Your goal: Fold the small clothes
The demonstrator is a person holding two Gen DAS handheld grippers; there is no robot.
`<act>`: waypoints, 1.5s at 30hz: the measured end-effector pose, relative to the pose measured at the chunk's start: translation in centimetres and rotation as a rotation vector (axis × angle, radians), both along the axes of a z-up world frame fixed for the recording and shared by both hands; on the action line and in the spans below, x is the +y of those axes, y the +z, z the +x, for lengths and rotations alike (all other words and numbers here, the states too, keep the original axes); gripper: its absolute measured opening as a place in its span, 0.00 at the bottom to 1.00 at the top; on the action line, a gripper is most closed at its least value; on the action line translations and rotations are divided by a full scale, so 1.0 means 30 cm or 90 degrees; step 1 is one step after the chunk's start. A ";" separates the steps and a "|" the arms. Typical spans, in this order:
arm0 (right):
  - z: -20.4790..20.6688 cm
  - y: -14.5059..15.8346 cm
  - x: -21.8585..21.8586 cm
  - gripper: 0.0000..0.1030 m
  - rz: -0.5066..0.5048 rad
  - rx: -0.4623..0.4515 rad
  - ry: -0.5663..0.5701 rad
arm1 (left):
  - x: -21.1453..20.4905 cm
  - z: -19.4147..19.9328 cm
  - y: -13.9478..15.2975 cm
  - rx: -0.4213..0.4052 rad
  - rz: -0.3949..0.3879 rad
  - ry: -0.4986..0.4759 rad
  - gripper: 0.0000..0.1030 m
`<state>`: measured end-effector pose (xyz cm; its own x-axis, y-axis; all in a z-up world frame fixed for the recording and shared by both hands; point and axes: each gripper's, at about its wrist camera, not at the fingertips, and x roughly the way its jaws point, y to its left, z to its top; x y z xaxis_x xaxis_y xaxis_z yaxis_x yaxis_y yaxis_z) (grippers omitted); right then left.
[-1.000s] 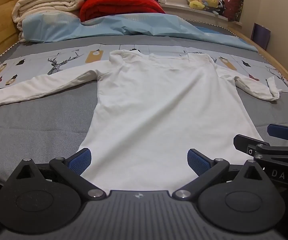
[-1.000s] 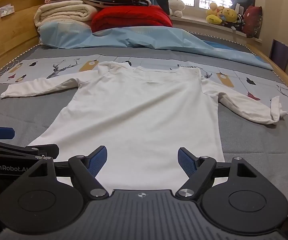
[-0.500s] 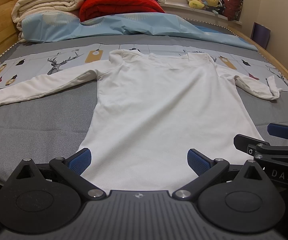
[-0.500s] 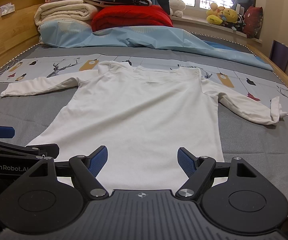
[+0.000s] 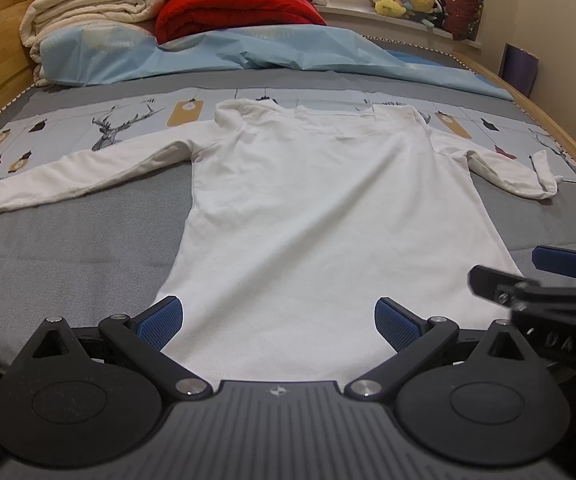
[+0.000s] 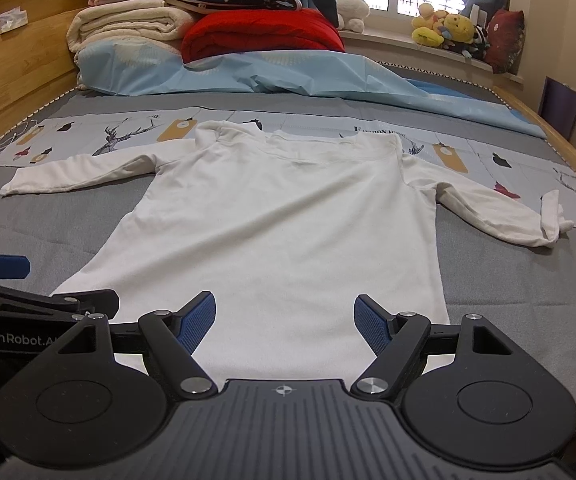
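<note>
A white long-sleeved top [image 5: 328,208] lies flat on the grey bed cover, collar far, hem near me, both sleeves spread out; it also shows in the right wrist view [image 6: 288,224]. The right sleeve's cuff [image 6: 550,220] is folded over. My left gripper [image 5: 279,322] is open and empty, just above the hem's left part. My right gripper [image 6: 283,322] is open and empty, just above the hem's right part. Each gripper shows at the edge of the other's view: the right one in the left wrist view [image 5: 544,276], the left one in the right wrist view [image 6: 39,284].
A light blue sheet [image 5: 247,52], folded blankets [image 5: 95,8] and a red quilt [image 5: 231,8] are piled at the bed's far end. Soft toys [image 6: 448,32] sit on the window sill. Wooden bed rails [image 6: 15,80] run along both sides.
Nearly nothing: both grippers stay open above the hem, and the right gripper has shifted very slightly.
</note>
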<state>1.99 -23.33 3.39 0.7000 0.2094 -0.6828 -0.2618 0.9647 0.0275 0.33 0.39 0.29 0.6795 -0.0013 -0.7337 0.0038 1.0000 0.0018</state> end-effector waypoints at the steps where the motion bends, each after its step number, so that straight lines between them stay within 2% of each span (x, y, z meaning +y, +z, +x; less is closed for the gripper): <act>1: 0.011 -0.012 -0.002 0.70 0.003 -0.001 -0.002 | 0.016 0.008 0.012 -0.013 0.006 0.003 0.99; 4: 0.030 0.046 -0.100 0.62 0.037 -0.030 -0.031 | 0.098 0.062 0.062 -0.042 0.012 -0.004 0.96; 5: 0.053 0.067 -0.153 0.56 0.049 -0.038 -0.042 | 0.138 0.090 0.075 -0.046 0.011 -0.012 0.87; 6: 0.083 0.087 -0.209 0.48 0.062 -0.039 -0.058 | 0.175 0.114 0.091 -0.049 0.019 -0.032 0.73; 8: 0.137 0.119 -0.307 0.40 0.045 -0.050 -0.079 | 0.246 0.169 0.105 -0.041 0.052 -0.068 0.53; 9: 0.158 0.122 -0.354 0.38 0.033 -0.048 -0.087 | 0.295 0.202 0.076 0.013 0.042 -0.069 0.44; 10: 0.182 0.110 -0.383 0.38 0.015 -0.018 -0.092 | 0.350 0.224 0.060 0.036 0.020 -0.051 0.40; 11: 0.203 0.083 -0.429 0.38 0.012 0.011 -0.095 | 0.407 0.245 0.016 0.083 -0.038 -0.026 0.36; 12: 0.218 0.051 -0.467 0.38 0.014 0.043 -0.107 | 0.461 0.263 -0.015 0.118 -0.090 0.005 0.35; 14: 0.247 -0.028 -0.524 0.38 0.046 0.138 -0.149 | 0.526 0.288 -0.062 0.168 -0.150 0.046 0.36; 15: 0.253 -0.067 -0.540 0.38 0.070 0.176 -0.154 | 0.543 0.299 -0.079 0.179 -0.167 0.064 0.36; 16: 0.254 -0.084 -0.551 0.38 0.080 0.181 -0.150 | 0.558 0.310 -0.104 0.204 -0.177 0.085 0.36; 17: 0.262 -0.122 -0.540 0.38 0.085 0.213 -0.146 | 0.566 0.320 -0.124 0.234 -0.180 0.102 0.36; 21: 0.272 -0.234 -0.506 0.39 0.039 0.323 -0.149 | 0.574 0.340 -0.208 0.325 -0.176 0.140 0.36; 24: 0.276 -0.273 -0.504 0.42 0.032 0.360 -0.147 | 0.555 0.337 -0.246 0.348 -0.166 0.138 0.37; 26: 0.270 -0.299 -0.488 0.41 -0.002 0.377 -0.138 | 0.549 0.327 -0.257 0.362 -0.157 0.133 0.37; 28: 0.277 -0.310 -0.472 0.35 -0.015 0.360 -0.126 | 0.530 0.318 -0.263 0.365 -0.147 0.113 0.35; 29: 0.275 -0.298 -0.472 0.09 -0.011 0.352 -0.124 | 0.518 0.317 -0.263 0.363 -0.142 0.098 0.24; 30: 0.274 -0.283 -0.480 0.04 0.001 0.343 -0.130 | 0.509 0.309 -0.259 0.361 -0.135 0.085 0.07; 33: 0.259 -0.227 -0.537 0.04 0.061 0.291 -0.174 | 0.475 0.290 -0.219 0.330 -0.133 0.050 0.05; 35: 0.249 -0.201 -0.576 0.04 0.068 0.272 -0.207 | 0.449 0.266 -0.178 0.299 -0.154 0.012 0.05; 36: 0.253 -0.212 -0.584 0.04 0.065 0.274 -0.217 | 0.439 0.260 -0.177 0.299 -0.148 0.002 0.05; 39: 0.249 -0.257 -0.562 0.04 0.024 0.301 -0.209 | 0.426 0.243 -0.216 0.340 -0.049 0.027 0.04; 41: 0.253 -0.263 -0.539 0.05 0.005 0.311 -0.186 | 0.426 0.234 -0.214 0.343 -0.030 0.035 0.04; 45: 0.249 -0.247 -0.522 0.05 -0.010 0.297 -0.178 | 0.417 0.209 -0.171 0.317 -0.022 0.044 0.04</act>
